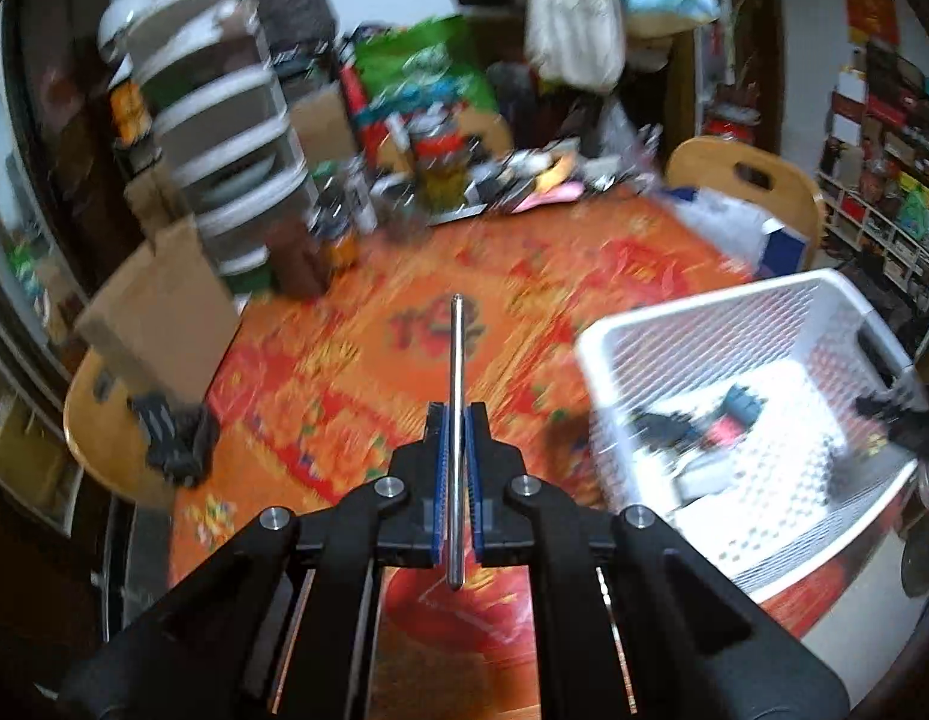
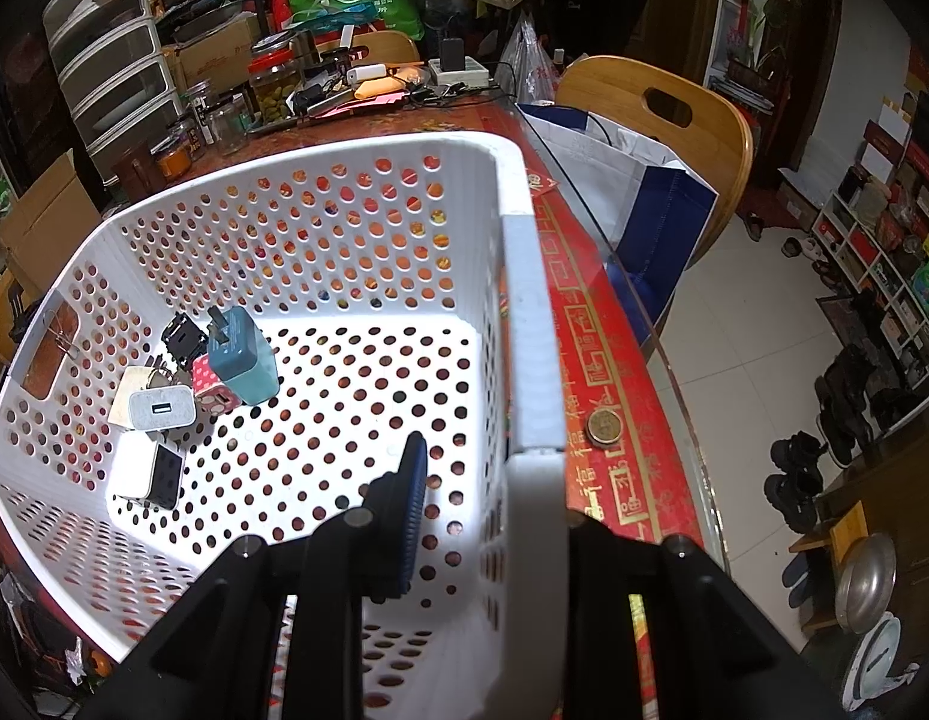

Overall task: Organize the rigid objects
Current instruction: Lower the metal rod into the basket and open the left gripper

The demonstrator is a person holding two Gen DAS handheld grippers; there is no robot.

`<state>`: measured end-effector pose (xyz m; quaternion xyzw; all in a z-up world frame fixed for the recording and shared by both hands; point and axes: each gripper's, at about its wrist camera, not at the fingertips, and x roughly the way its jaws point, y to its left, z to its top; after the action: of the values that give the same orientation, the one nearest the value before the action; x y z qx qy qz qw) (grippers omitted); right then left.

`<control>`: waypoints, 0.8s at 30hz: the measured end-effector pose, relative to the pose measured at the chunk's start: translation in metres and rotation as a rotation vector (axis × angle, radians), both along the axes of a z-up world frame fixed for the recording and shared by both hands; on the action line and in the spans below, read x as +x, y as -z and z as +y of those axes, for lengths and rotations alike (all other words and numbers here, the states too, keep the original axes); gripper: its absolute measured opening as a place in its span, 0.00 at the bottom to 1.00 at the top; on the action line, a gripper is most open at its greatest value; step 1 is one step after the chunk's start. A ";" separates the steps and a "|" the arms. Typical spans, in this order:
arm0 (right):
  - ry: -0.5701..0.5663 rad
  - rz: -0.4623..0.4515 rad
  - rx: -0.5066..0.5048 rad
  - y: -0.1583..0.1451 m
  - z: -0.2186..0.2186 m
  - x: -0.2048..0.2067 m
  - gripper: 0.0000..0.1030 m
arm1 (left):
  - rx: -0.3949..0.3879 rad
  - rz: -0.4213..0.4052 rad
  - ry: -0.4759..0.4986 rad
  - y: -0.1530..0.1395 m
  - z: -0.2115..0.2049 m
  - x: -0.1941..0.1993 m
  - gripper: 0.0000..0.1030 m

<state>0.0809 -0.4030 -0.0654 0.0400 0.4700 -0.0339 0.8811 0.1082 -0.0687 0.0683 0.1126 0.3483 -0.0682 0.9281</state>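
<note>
Left wrist view: the left gripper [image 1: 458, 420] clamps a thin metal rod [image 1: 457, 408] at frame centre, above the orange tablecloth [image 1: 344, 372]. Right wrist view: the right gripper [image 2: 482, 480] pinches the white basket [image 2: 527, 324] wall, lower centre; chargers [image 2: 242, 357] lie inside, left.

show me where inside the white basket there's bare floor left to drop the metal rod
The white basket floor is bare from the middle across to the wall that the right gripper clamps. It is crowded at the opposite side, where the teal charger and other adapters cluster. The left gripper holds the metal rod.
</note>
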 end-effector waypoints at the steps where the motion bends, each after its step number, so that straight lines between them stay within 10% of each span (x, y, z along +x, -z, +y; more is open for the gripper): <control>1: 0.000 -0.001 0.000 0.000 0.000 0.000 0.23 | -0.002 -0.002 0.015 -0.006 -0.007 -0.002 0.05; 7: -0.001 -0.001 -0.002 0.000 0.001 0.001 0.23 | 0.016 0.065 0.152 -0.005 -0.084 -0.001 0.05; 14: -0.005 0.004 -0.004 0.001 0.001 0.000 0.23 | 0.079 0.318 0.226 0.066 -0.155 0.037 0.05; 24: -0.009 0.000 -0.002 0.001 0.000 -0.002 0.23 | 0.111 0.446 0.211 0.119 -0.153 0.055 0.05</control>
<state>0.0790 -0.4027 -0.0665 0.0369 0.4701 -0.0303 0.8813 0.1636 -0.2213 -0.0505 0.1815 0.5340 -0.1687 0.8083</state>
